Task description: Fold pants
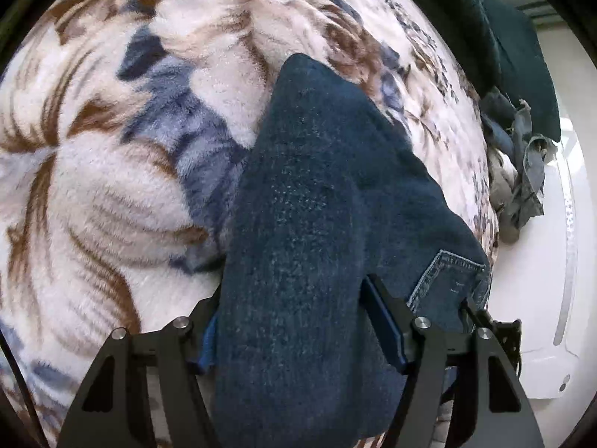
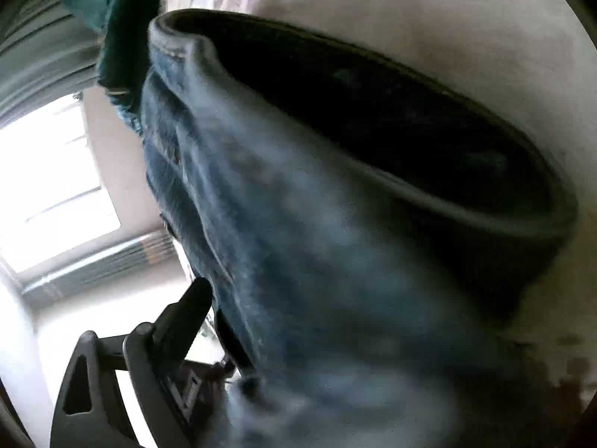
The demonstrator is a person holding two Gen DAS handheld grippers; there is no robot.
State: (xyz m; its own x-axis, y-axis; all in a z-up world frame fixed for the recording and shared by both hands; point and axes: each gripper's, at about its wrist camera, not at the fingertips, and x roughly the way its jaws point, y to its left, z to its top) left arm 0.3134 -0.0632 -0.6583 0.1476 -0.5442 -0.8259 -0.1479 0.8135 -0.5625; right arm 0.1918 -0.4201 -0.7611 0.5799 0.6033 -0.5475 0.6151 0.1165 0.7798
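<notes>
Dark blue jeans (image 1: 321, 216) lie on a plush floral blanket (image 1: 112, 171), one leg running up and away from me, a back pocket (image 1: 447, 280) at lower right. My left gripper (image 1: 294, 321) is closed on a thick fold of the jeans, which fills the gap between the fingers (image 1: 384, 317). In the blurred right wrist view the jeans (image 2: 298, 242) hang across the frame with a dark leg opening (image 2: 373, 119) at upper right. My right gripper (image 2: 231, 336) is mostly covered by denim; only its left finger (image 2: 186, 313) shows.
A pile of other clothes, dark green (image 1: 518, 74) and lighter denim (image 1: 522, 164), sits at the blanket's far right edge. A white surface (image 1: 533, 261) lies beyond it. The right wrist view shows a bright window (image 2: 48, 186) and a curtain (image 2: 33, 56).
</notes>
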